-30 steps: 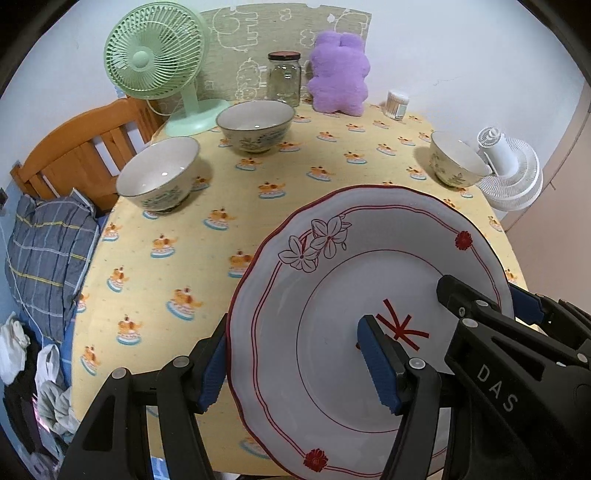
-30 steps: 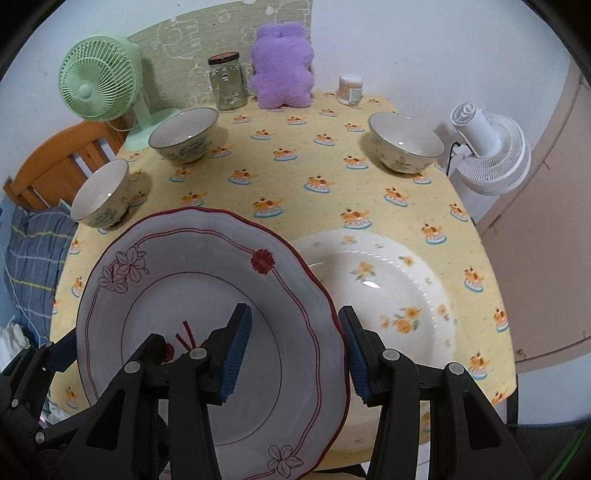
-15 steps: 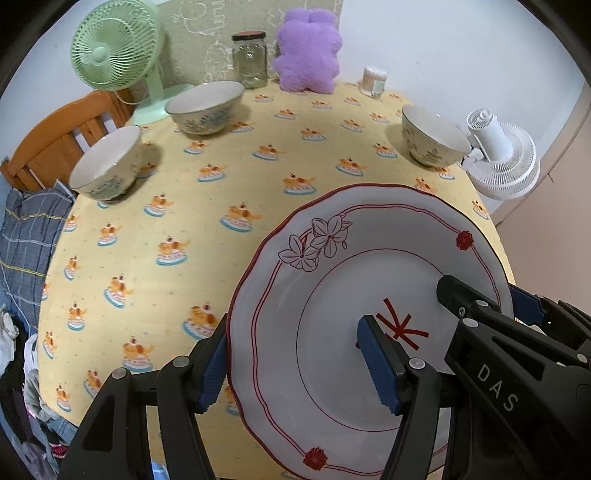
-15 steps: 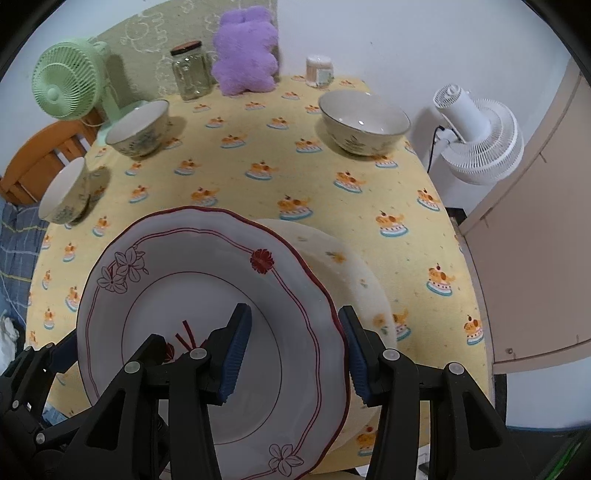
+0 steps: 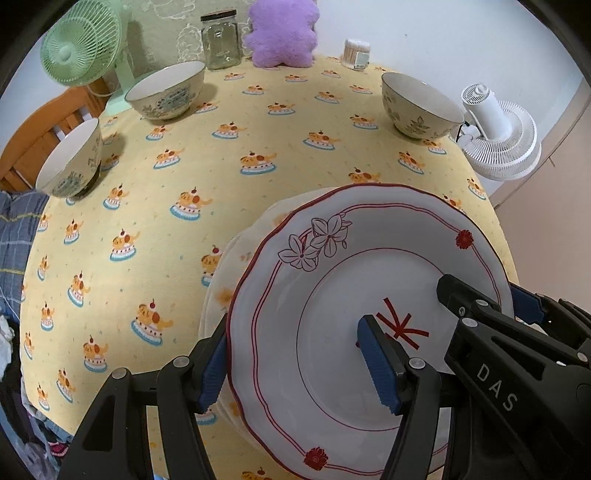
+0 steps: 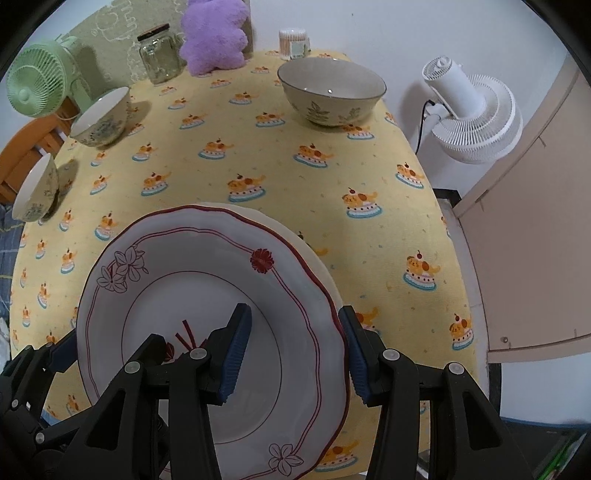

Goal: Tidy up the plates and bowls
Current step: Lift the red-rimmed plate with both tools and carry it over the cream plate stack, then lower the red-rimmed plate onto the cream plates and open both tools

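Observation:
Both grippers grip one white plate with a red rim and flower print (image 5: 332, 288) (image 6: 177, 295). My left gripper (image 5: 295, 358) is shut on its left edge; my right gripper (image 6: 295, 354) is shut on its right edge. The plate hangs just over a cream plate with orange flowers (image 5: 225, 280) (image 6: 314, 258), which lies on the yellow tablecloth and is mostly hidden. I cannot tell whether the two plates touch. Three patterned bowls stand apart: one far left (image 5: 70, 162), one at the back left (image 5: 166, 88), one at the back right (image 5: 421, 105) (image 6: 330, 90).
A green fan (image 5: 79, 48), a glass jar (image 5: 220, 38), a purple plush (image 5: 282, 31) and a cotton-swab tub (image 5: 356, 53) line the table's back edge. A white fan (image 6: 472, 110) stands off the right edge. A wooden chair (image 5: 44, 125) is at the left.
Both grippers have carried the red-rimmed plate to the right and lowered it over the cream flowered plate, which now shows only as a sliver around its edge.

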Available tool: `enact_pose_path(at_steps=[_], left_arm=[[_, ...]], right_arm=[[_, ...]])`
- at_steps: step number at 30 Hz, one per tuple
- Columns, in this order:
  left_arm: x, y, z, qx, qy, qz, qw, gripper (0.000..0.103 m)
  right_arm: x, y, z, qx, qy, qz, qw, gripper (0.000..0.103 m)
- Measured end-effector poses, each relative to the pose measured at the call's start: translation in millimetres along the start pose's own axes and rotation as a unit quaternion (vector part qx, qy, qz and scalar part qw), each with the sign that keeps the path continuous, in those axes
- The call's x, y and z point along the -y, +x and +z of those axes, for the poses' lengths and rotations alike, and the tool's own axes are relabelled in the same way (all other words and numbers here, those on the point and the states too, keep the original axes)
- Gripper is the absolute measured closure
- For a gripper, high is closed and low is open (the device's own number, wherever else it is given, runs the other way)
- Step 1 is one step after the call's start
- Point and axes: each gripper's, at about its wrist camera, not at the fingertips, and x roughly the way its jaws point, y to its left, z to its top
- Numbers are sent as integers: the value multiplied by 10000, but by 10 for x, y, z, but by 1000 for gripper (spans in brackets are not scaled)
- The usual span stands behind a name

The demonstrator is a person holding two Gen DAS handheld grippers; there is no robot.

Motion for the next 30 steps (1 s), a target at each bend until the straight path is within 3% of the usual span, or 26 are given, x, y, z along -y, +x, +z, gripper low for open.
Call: enact_pose_path(at_steps=[17,24,30], left_arm=[[191,113,64,-156,254,242,9993,34],[222,106,55,-140,363,386,9985,31],[231,126,49,-98,409,738,9964,28]], right_arm=[[160,165,53,-222,108,14,9997,51],[264,141,-4,-313,321,360,9983,51],[376,32,-91,-235,405,425,9980,53]])
